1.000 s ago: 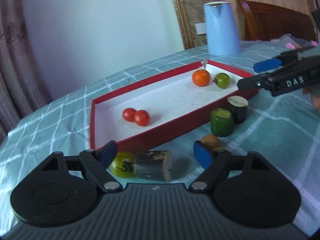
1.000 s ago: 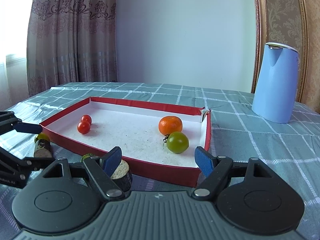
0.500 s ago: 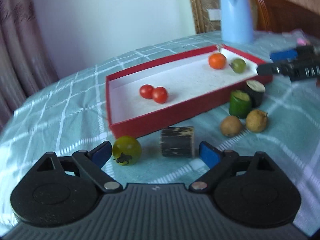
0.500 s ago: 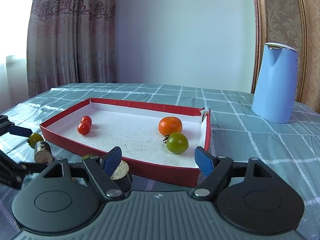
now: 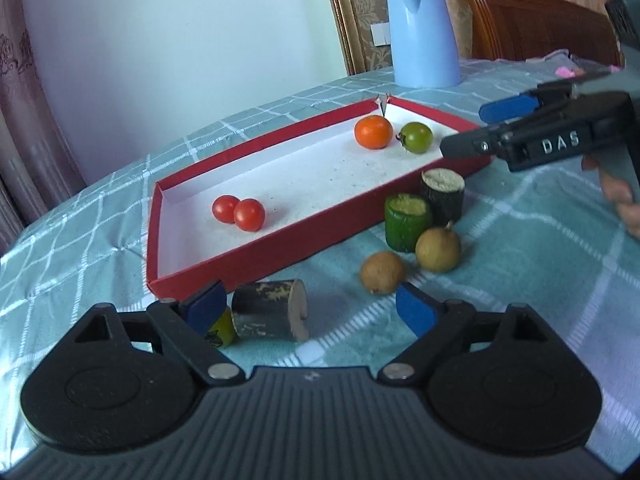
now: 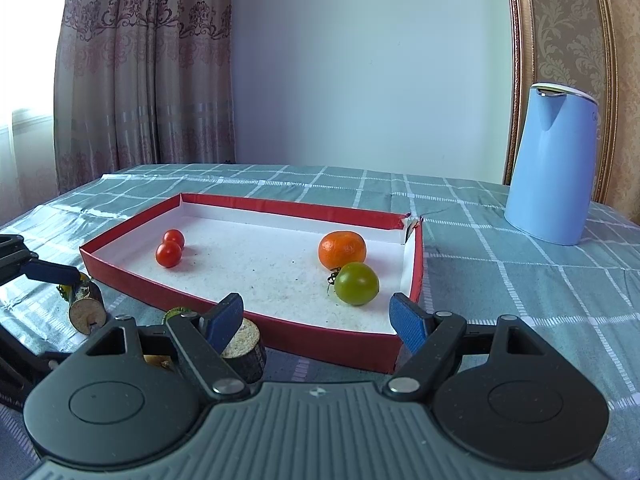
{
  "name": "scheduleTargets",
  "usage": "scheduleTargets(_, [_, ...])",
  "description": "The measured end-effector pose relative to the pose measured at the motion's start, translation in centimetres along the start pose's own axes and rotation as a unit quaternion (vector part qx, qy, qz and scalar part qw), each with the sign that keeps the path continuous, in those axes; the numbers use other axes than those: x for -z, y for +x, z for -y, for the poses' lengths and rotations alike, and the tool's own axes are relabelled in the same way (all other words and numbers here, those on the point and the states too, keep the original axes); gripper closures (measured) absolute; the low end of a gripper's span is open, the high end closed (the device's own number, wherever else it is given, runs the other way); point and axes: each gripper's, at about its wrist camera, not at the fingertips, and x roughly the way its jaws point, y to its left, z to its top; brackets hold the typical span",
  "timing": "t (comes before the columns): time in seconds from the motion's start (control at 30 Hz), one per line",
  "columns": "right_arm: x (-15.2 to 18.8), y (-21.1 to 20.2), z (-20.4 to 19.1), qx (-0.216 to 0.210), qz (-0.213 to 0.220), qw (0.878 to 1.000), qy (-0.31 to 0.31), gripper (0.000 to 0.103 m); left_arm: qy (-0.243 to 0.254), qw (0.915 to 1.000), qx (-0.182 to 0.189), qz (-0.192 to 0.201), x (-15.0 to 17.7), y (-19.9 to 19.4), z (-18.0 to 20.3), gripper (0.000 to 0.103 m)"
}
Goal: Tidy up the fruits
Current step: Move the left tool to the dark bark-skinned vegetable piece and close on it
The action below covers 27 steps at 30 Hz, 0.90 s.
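A red tray (image 5: 280, 256) (image 6: 320, 344) with a white floor holds two red cherry tomatoes (image 5: 239, 212) (image 6: 169, 249), an orange (image 5: 373, 132) (image 6: 342, 250) and a green tomato (image 5: 417, 137) (image 6: 356, 289). In front of it on the cloth lie a dark sugarcane piece (image 5: 272, 315), a yellow-green tomato (image 5: 222, 330), two brown longans (image 5: 383, 273), a green sugarcane piece (image 5: 408, 222) and a dark upright one (image 5: 442, 196) (image 6: 242, 354). My left gripper (image 5: 310, 309) is open, low around the lying cane piece. My right gripper (image 6: 320, 318) is open over the tray's near wall.
A blue kettle (image 5: 422, 36) (image 6: 554, 164) stands behind the tray on the checked tablecloth. A wooden chair (image 5: 536, 28) is at the far right. Curtains (image 6: 132, 72) hang at the left. The other gripper's arm (image 5: 540, 140) reaches over the tray's right end.
My left gripper has moved forward and lower toward the lying cane piece and the yellow-green tomato, after pulling back half a second ago. The right gripper has barely moved.
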Motion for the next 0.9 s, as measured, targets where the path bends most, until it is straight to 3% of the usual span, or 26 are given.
scheduleTargets(0.1, [0.0, 0.1, 0.0, 0.004, -0.002, 1.000, 0.000, 0.023, -0.015, 0.9995, 0.029, 0.006, 0.0, -0.1, -0.9, 0.013])
scheduleTargets(0.23, [0.0, 0.1, 0.2, 0.005, -0.001, 1.000, 0.005, 0.023, -0.019, 0.9993, 0.030, 0.013, 0.6, -0.9, -1.9, 0.014])
scheduleTargets(0.43, [0.0, 0.1, 0.2, 0.005, -0.002, 1.000, 0.007, 0.023, -0.026, 0.9986, -0.046, 0.000, 0.6, -0.8, -2.6, 0.017])
scheduleTargets(0.53, [0.0, 0.2, 0.2, 0.009, -0.005, 1.000, 0.006, 0.023, 0.001, 0.9977, -0.067, 0.001, 0.1, -0.3, -0.9, 0.025])
scheduleTargets(0.63, [0.0, 0.3, 0.2, 0.007, -0.008, 1.000, 0.006, 0.023, 0.073, 0.9906, -0.115, -0.007, 0.2, 0.6, 1.8, 0.033])
scheduleTargets(0.7, [0.0, 0.2, 0.2, 0.007, -0.006, 1.000, 0.006, 0.023, 0.076, 0.9908, -0.110, -0.019, 0.0, 0.9, 2.1, 0.064])
scheduleTargets(0.8, [0.0, 0.1, 0.2, 0.007, -0.004, 1.000, 0.005, 0.023, 0.082, 0.9897, -0.116, -0.017, 0.2, 1.1, 2.3, 0.064])
scheduleTargets(0.9, [0.0, 0.1, 0.2, 0.008, -0.003, 1.000, 0.005, 0.023, 0.057, 0.9930, -0.102, -0.018, 0.1, 1.1, 1.4, 0.064])
